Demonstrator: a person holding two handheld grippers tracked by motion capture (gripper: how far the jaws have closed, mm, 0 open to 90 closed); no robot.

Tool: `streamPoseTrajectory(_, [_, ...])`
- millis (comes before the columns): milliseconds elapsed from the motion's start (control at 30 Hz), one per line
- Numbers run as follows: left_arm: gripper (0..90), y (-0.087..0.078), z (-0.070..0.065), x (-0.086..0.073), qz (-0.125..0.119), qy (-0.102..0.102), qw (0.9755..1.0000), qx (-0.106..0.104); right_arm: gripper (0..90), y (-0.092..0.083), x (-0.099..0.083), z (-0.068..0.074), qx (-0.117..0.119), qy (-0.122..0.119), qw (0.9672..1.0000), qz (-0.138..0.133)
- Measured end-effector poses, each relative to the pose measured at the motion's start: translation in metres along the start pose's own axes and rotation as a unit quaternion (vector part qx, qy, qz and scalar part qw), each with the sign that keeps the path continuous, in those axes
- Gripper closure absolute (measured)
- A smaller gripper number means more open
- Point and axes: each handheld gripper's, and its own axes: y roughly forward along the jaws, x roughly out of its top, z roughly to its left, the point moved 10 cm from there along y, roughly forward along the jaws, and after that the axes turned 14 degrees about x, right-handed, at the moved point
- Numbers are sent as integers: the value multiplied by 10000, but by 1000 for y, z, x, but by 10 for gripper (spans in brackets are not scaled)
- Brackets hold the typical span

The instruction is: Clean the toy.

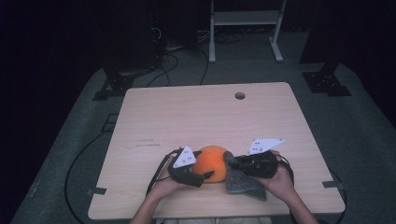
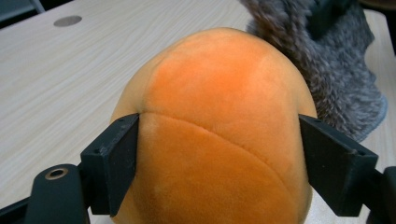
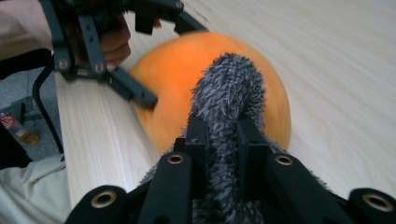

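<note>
A round, soft orange plush ball (image 1: 211, 163) sits on the pale wooden desk (image 1: 205, 116), near the edge by the person. The left claw (image 1: 205, 176) is on the ball's left side, and its two jaws stand wide around the ball, touching its sides. The right claw (image 3: 223, 140) is on the ball's right side and is clenched on a fuzzy grey cloth (image 3: 229, 93). The cloth's free end leans on the ball, so the right claw looks nearest for rubbing it.
</note>
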Motion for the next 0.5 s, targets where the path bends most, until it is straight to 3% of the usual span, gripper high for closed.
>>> streamPoseTrajectory(133, [183, -1, 0, -1, -11, 80, 10000, -20, 775, 8, -12, -6, 43, 113, 9997, 213])
streamPoseTrajectory(167, [182, -1, 0, -1, 22, 37, 10000, -13, 776, 6, -25, -13, -20, 261, 9986, 463])
streamPoseTrajectory(233, [183, -1, 0, 0, 23, 19, 10000, -18, 780, 3, -36, -21, -218, 377, 9969, 660])
streamPoseTrajectory(267, [183, -1, -1, 0, 33, 49, 10000, -11, 780, 1, -37, -21, -166, 463, 9970, 590])
streamPoseTrajectory(333, [184, 0, -2, 1, 33, 116, 9999, -13, 780, -2, -25, -14, -120, 352, 9987, 336])
streamPoseTrajectory(367, [185, 0, -2, 1, 33, 116, 9999, -13, 780, -2, -25, -14, -120, 352, 9987, 336])
streamPoseTrajectory(400, [185, 0, -4, 3, -15, 95, 9999, -35, 779, -4, -3, 0, 162, 176, 9996, -129])
streamPoseTrajectory(467, [172, -1, -3, 4, -27, -41, 9999, -119, 777, 1, -1, -1, 30, 78, 10000, -2])
streamPoseTrajectory(500, [150, -1, -1, 4, -20, -220, 9995, -213, 778, 5, -7, -3, -15, 75, 9998, 159])
